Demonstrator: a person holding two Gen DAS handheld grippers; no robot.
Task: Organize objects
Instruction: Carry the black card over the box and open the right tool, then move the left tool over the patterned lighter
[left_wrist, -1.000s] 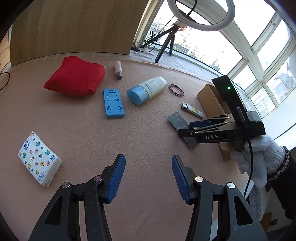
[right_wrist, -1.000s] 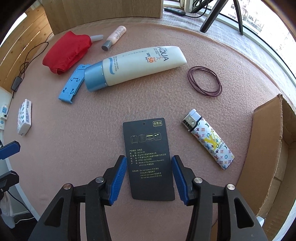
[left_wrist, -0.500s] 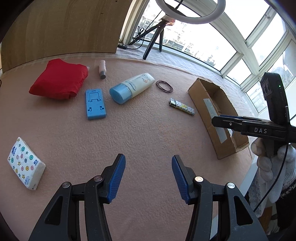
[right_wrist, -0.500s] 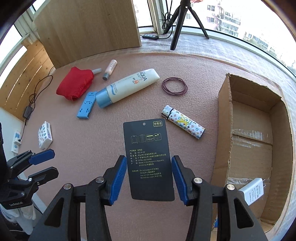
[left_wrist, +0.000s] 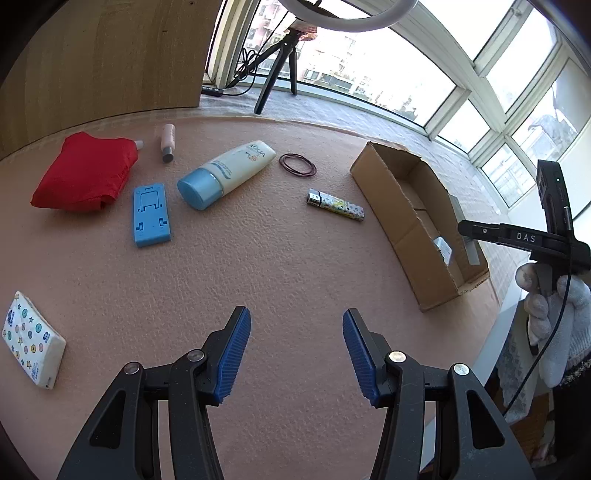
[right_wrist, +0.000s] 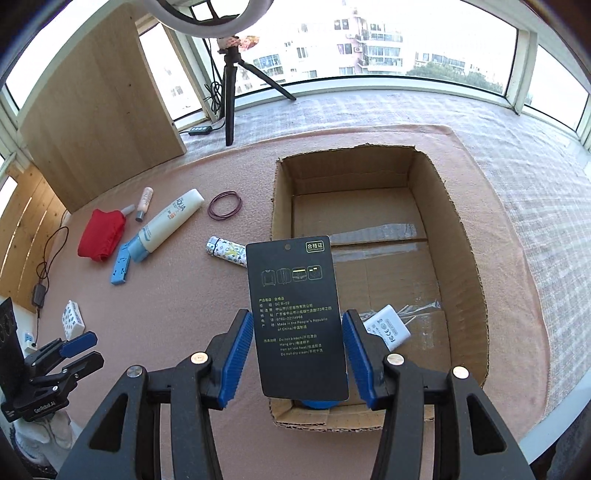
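Now we are holding the black garment tag (right_wrist: 297, 317) edgewise in the right tongs (right_wrist: 298, 354), its long axis pointing ahead over the cardboard box (right_wrist: 465, 266) directly below, while the left tongs (left_wrist: 296, 354) are hanging open and empty, well apart.

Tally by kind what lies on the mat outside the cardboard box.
Tubes: 2 (sunscreen tube, pink tube)
Red cloth: 1
White-capped thing behind it: 1
Blue stand: 1
Hair-tie bundle: 1
Lighter: 1
Tissue pack: 1
Total: 8
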